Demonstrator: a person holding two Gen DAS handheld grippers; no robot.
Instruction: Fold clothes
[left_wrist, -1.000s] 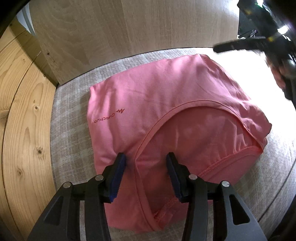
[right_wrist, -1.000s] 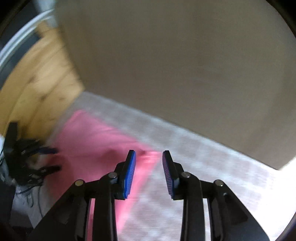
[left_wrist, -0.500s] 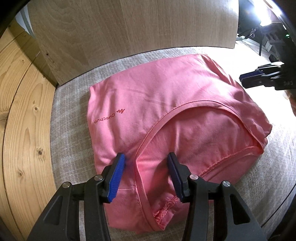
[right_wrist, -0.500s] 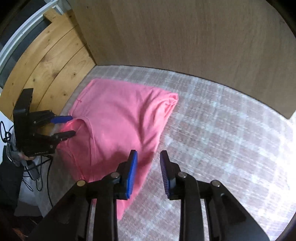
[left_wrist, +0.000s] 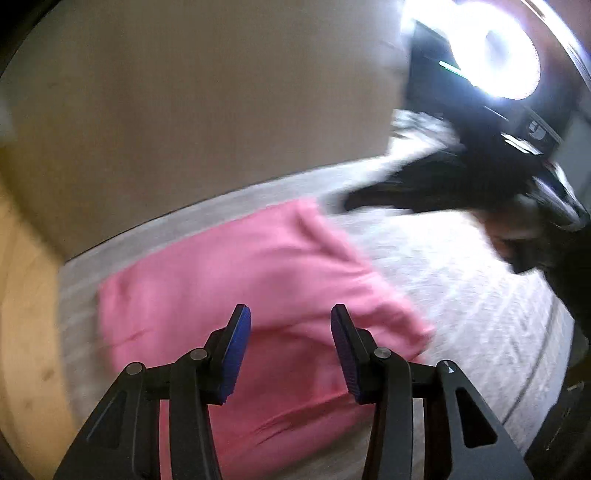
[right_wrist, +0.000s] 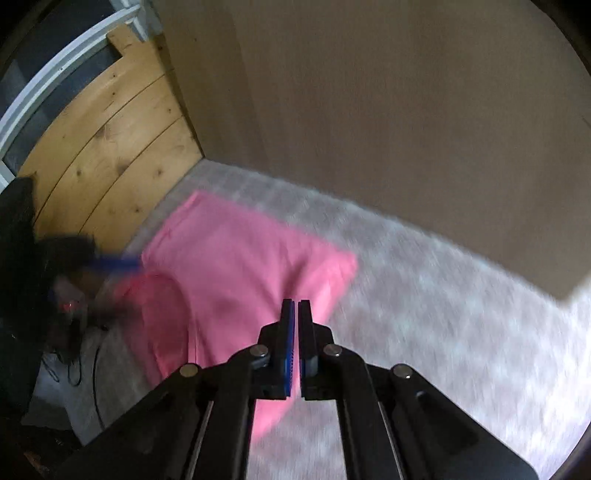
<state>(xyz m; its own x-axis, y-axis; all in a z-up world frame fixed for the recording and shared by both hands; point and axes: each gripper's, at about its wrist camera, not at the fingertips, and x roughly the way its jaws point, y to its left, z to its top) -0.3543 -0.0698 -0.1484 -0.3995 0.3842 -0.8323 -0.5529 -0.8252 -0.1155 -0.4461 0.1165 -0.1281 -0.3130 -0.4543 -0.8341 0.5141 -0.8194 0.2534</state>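
A folded pink T-shirt (left_wrist: 240, 273) lies on a grey woven cushion (left_wrist: 461, 295). My left gripper (left_wrist: 290, 314) hovers above the shirt's near part, its jaws closing slightly with nothing between the blue pads. The left wrist view is blurred. In it my right gripper (left_wrist: 406, 192) is a dark smear by the shirt's far right corner. In the right wrist view the right gripper (right_wrist: 297, 306) is shut over the shirt's (right_wrist: 236, 266) right edge, and no cloth shows between its pads. The left gripper (right_wrist: 110, 264) is a blur at the shirt's left side.
A light wooden panel (left_wrist: 184, 110) stands behind the cushion. A knotty plank wall (right_wrist: 110, 147) closes the left side. Cables (right_wrist: 74, 365) lie off the cushion's near left edge. A bright lamp (left_wrist: 498, 55) glares at the top right. Bare cushion (right_wrist: 443, 332) stretches right of the shirt.
The left gripper has lifted off the shirt's neckline and pulled back. The right gripper's jaws have closed, and the shirt looms larger in its view.
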